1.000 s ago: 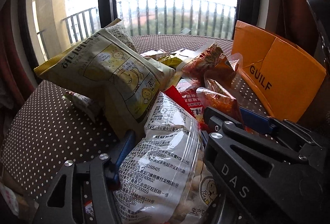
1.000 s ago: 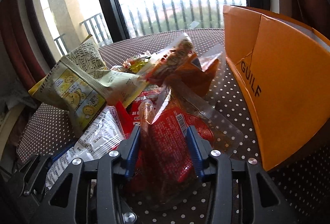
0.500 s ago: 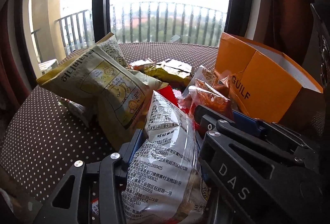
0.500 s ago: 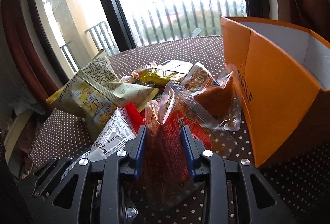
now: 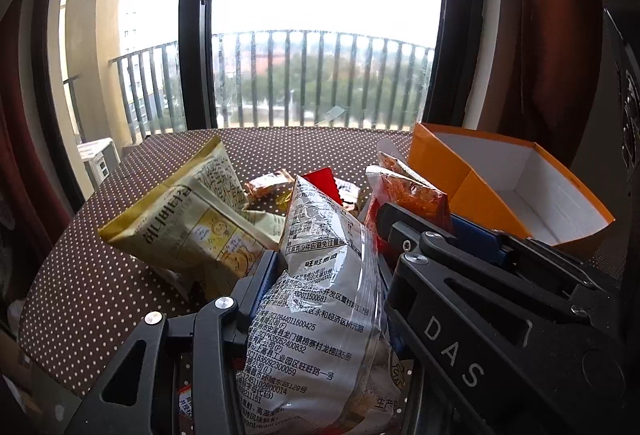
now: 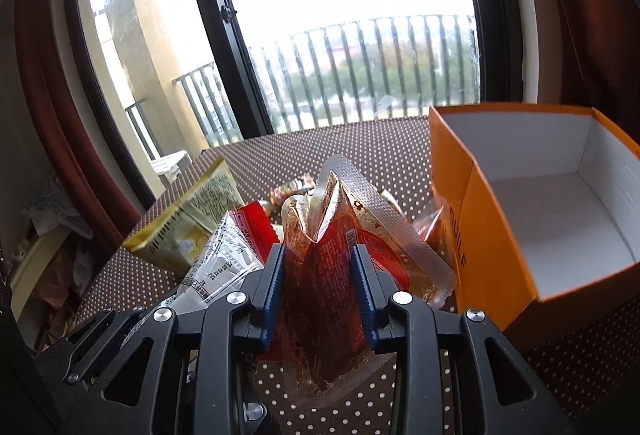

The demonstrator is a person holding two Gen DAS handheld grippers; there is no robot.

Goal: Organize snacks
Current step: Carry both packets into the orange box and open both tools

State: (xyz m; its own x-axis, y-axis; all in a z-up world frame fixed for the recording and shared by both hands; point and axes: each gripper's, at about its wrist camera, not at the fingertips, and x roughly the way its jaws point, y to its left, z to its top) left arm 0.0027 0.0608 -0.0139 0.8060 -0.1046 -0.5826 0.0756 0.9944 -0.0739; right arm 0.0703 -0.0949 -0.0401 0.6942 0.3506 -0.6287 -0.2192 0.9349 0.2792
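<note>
So far nothing is packed: the orange box (image 6: 500,235) shows only bare white floor.

The yellow snack bag (image 5: 188,223) and small wrappers lie loose on the dotted table (image 5: 88,275). The left gripper (image 5: 324,275) is clamped on a silver printed bag (image 5: 316,315); the right gripper (image 6: 318,275) pinches a red sauce pouch (image 6: 332,247), seemingly lifted clear, beside the box.

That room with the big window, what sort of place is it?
Probably a flat high up in a residential building: a large dark-framed window opens onto a railed balcony, dark red curtains hang beside it, and snack packets lie on a brown polka-dot tablecloth.
</note>
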